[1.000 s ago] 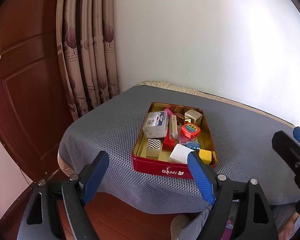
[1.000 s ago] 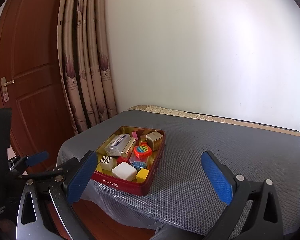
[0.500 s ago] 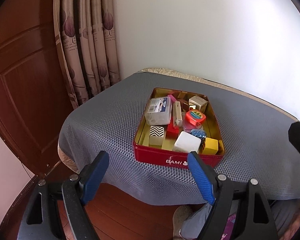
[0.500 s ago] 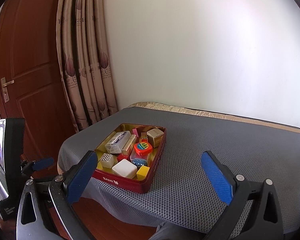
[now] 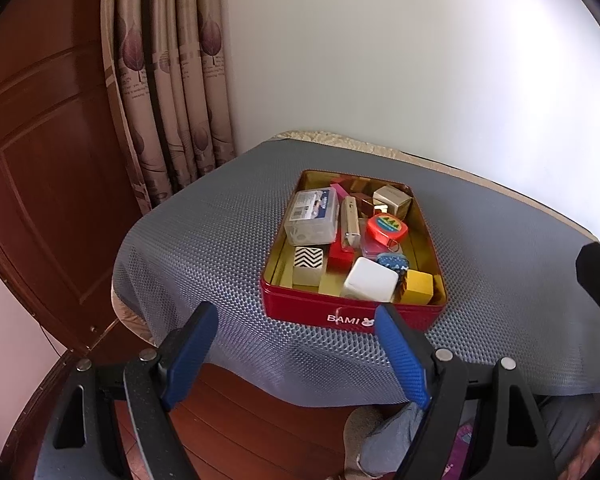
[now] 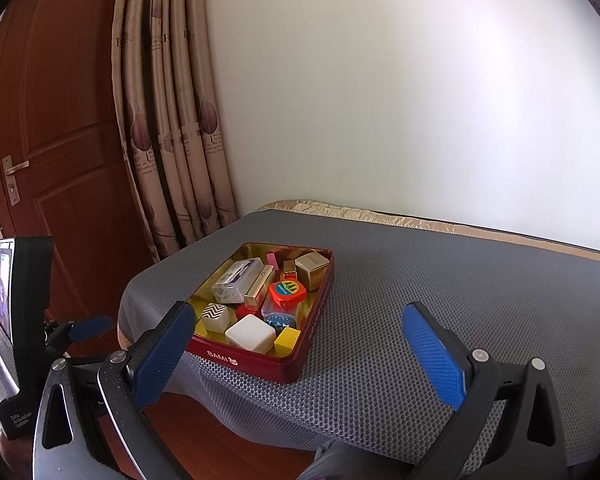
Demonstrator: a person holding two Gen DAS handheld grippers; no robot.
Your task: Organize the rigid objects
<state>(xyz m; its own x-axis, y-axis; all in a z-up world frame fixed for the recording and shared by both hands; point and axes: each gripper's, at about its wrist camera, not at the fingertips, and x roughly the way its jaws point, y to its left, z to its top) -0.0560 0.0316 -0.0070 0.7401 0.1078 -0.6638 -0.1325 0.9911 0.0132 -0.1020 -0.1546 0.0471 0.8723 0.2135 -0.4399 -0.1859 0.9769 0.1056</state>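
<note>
A red tin [image 5: 340,314] marked BAMI sits near the front left corner of a grey-covered table [image 5: 204,248]; it also shows in the right wrist view [image 6: 260,364]. It holds several small things: a clear plastic case [image 5: 312,218], a zigzag block [image 5: 309,265], a white block [image 5: 369,280], a yellow cube [image 5: 419,286], an orange tape measure [image 5: 387,227] and a gold box [image 5: 392,199]. My left gripper [image 5: 296,334] is open and empty, just in front of the tin. My right gripper [image 6: 300,350] is open and empty, to the right of the tin.
A brown door [image 6: 60,160] and patterned curtains [image 6: 168,120] stand left of the table. A white wall [image 6: 420,100] is behind it. Grey mat [image 6: 460,280] stretches right of the tin. Wooden floor [image 5: 236,432] lies below the table's front edge.
Both grippers have moved closer to the table, and the left one looks down into the tin more steeply. Both stay open and empty.
</note>
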